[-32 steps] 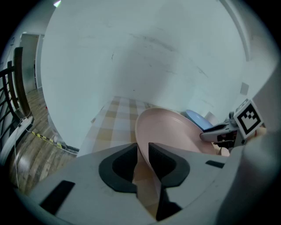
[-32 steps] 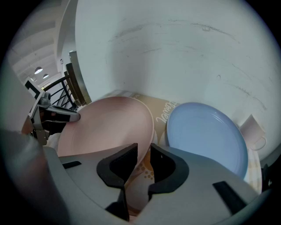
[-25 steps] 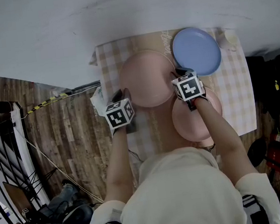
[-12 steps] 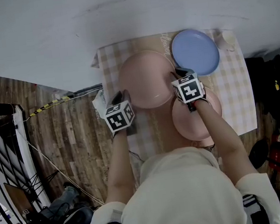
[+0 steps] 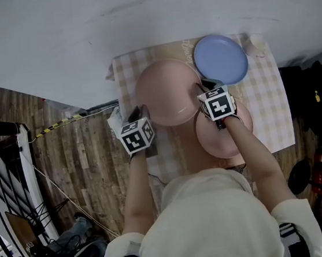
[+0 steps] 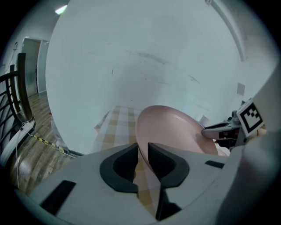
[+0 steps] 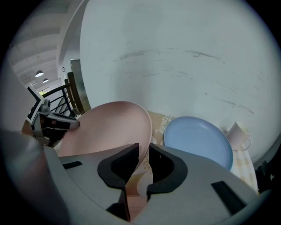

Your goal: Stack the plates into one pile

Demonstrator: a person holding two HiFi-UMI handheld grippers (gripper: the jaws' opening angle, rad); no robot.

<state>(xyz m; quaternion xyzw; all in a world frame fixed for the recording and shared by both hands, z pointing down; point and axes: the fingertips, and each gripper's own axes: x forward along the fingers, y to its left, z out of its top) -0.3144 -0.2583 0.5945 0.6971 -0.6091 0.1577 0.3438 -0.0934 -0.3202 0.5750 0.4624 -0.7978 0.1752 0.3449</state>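
A large pink plate [image 5: 168, 92] hangs just above the checked tablecloth [image 5: 273, 117], tilted and gripped at two opposite rims. My left gripper [image 5: 141, 110] is shut on its left rim; in the left gripper view the plate [image 6: 175, 132] runs edge-on between the pads of my left gripper [image 6: 142, 151]. My right gripper [image 5: 203, 86] is shut on the right rim, its jaws having just closed a little further on it; the right gripper view shows the plate [image 7: 109, 127] in my right gripper [image 7: 144, 154]. A second pink plate [image 5: 232, 136] lies under my right arm. A blue plate [image 5: 220, 59] lies behind it.
A white cup [image 5: 255, 43] stands at the table's far right corner, beside the blue plate [image 7: 197, 140]. A white wall runs right behind the table. Wooden floor and a black railing [image 5: 0, 150] lie to the left, dark clutter to the right.
Both grippers have risen a little, and the large pink plate has come up with them. The other plates and the cup have stayed in place.
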